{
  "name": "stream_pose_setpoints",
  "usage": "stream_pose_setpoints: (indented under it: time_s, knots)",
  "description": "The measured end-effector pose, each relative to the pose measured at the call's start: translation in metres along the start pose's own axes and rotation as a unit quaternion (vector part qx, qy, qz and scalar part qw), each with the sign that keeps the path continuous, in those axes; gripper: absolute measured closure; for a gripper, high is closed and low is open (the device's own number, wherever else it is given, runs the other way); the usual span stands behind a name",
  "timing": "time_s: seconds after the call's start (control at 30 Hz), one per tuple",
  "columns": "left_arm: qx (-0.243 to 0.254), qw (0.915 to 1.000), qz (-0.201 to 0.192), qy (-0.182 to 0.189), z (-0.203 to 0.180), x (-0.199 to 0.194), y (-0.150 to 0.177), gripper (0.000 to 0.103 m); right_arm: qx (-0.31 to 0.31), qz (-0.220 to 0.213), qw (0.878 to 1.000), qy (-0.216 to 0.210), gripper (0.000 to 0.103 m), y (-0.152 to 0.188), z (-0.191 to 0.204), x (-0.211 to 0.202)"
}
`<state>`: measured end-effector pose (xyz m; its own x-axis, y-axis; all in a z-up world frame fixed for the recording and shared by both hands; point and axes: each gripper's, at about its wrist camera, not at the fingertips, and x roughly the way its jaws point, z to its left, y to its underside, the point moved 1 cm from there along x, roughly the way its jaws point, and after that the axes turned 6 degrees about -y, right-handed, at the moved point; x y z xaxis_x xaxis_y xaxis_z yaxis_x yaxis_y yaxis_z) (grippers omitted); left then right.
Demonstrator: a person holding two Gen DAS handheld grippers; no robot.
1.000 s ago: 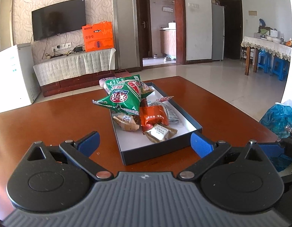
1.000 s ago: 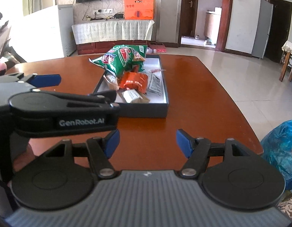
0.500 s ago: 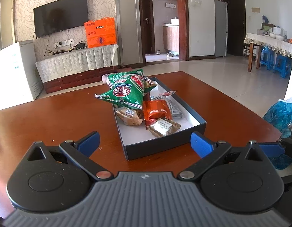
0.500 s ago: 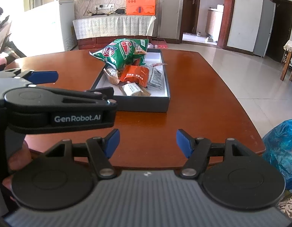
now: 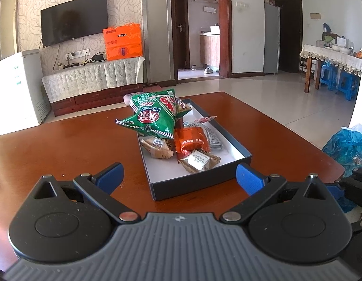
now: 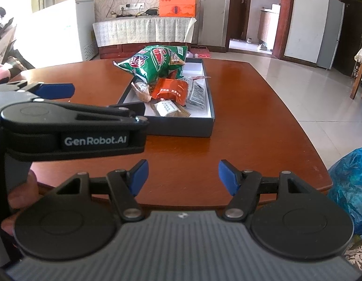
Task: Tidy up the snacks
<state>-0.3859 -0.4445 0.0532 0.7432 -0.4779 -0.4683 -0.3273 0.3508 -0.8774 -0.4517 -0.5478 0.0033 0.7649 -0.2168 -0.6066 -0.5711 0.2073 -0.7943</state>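
Both grippers tip down over the tabletop, side by side. The left gripper and right gripper gape wide, holding nothing. Just ahead sits one box holding one green bag, one orange packet and several small snacks.

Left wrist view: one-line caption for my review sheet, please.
Open left tool faces a dark box of snacks on a wooden table, a green bag piled on top.
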Motion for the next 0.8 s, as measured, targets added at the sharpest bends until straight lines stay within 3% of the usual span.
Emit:
stream_pose_setpoints:
  time_s: [0.8]
  knots:
    - [-0.002, 1.0000, 0.006, -0.004, 0.0042, -0.0003, -0.0001, 0.000, -0.006, 0.009, 1.000, -0.006, 0.034, 0.0004, 0.0002, 0.0007]
